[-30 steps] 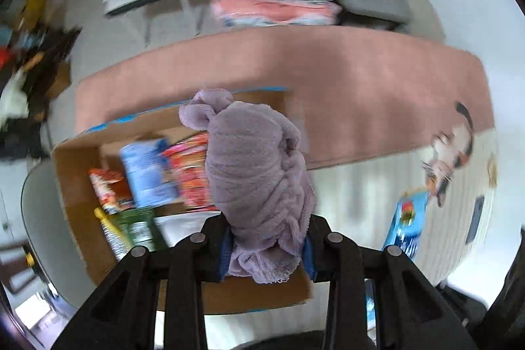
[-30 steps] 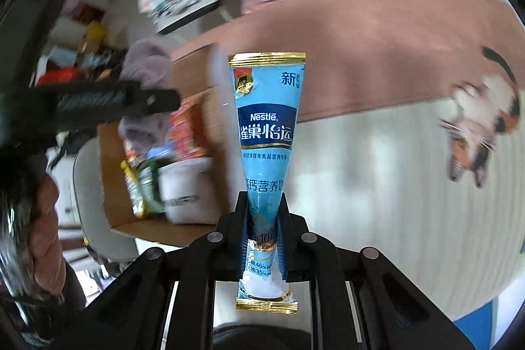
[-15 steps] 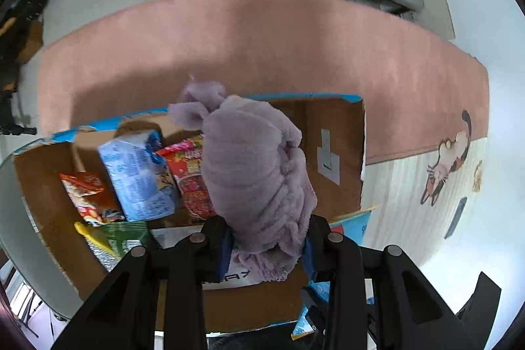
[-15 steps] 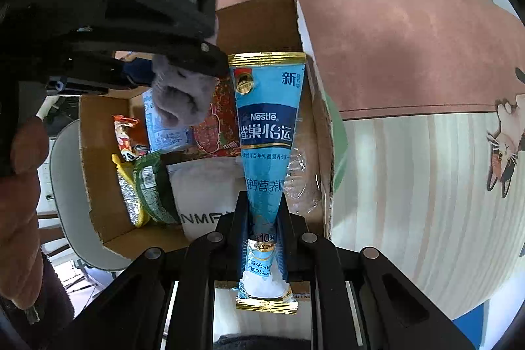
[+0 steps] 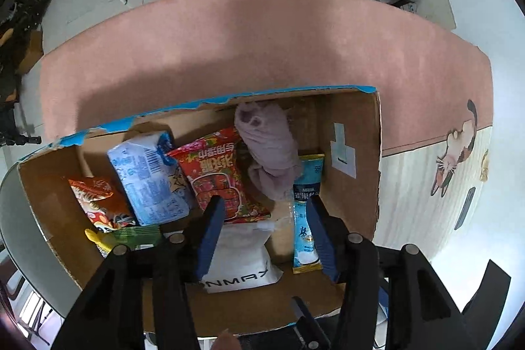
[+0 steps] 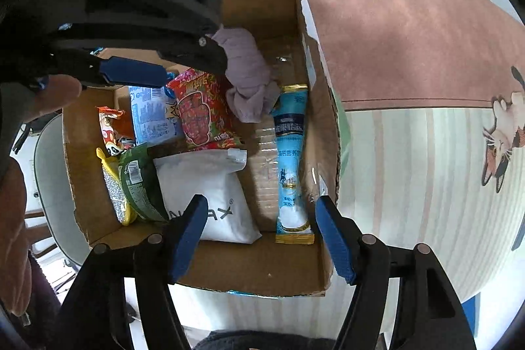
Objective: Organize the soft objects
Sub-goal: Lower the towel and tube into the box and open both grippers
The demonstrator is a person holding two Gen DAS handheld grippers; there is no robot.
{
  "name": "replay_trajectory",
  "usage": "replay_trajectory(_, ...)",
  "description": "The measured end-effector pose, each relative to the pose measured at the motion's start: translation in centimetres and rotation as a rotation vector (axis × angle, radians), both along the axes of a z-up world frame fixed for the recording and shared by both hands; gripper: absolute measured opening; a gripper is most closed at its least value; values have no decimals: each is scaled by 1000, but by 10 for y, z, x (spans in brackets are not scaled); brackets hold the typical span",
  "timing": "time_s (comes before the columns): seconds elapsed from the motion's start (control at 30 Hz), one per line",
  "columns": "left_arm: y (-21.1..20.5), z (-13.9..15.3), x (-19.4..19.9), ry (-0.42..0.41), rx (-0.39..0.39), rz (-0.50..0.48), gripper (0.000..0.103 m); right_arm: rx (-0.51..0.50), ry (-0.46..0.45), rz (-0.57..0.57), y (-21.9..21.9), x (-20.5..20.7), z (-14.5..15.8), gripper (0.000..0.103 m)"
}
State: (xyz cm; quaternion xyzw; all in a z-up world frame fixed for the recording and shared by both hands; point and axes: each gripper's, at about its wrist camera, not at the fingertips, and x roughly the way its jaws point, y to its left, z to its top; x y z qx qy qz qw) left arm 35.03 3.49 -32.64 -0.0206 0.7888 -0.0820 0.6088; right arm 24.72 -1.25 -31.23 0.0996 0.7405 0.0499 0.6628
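Note:
An open cardboard box (image 5: 356,153) (image 6: 315,81) holds soft packets. A rolled lilac towel (image 5: 270,146) (image 6: 247,74) lies inside at the far right. A long blue Nestle sachet (image 5: 306,215) (image 6: 292,159) lies along the right wall. My left gripper (image 5: 265,209) is open and empty above the box. My right gripper (image 6: 259,205) is open and empty above the box's near side. The left gripper's body also shows at the upper left in the right wrist view (image 6: 131,72).
In the box lie a red snack bag (image 5: 220,176) (image 6: 198,110), a pale blue pack (image 5: 147,176), a white pouch (image 5: 241,258) (image 6: 203,186), an orange bag (image 5: 98,202) and a green bag (image 6: 139,186). A pink rug (image 5: 262,48) lies beyond. A cat mat (image 6: 443,169) lies to the right.
Both grippers have opened. The lilac towel left the left gripper and the blue sachet left the right gripper; both now lie in the box.

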Motion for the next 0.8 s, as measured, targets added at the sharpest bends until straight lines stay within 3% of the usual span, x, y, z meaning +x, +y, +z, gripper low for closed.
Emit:
replay_trajectory(0.27,29,29,-16,-67,-25,59,49,-19,-39,10,-2,-9,20,75)
replay_trajectory(0.4,47,53,-38,-171,7,92,49,-58,-84,16,-5,-20,32,76)
replay_trajectory(0.5,62,76,-66,-292,76,103,49,-88,-129,21,-7,-28,43,86)
replay_trajectory(0.73,83,114,-131,-465,162,135,50,-154,-249,48,-7,-52,77,86)
replay_trajectory(0.8,84,121,-145,-492,167,138,61,-176,-284,60,-6,-57,88,86)
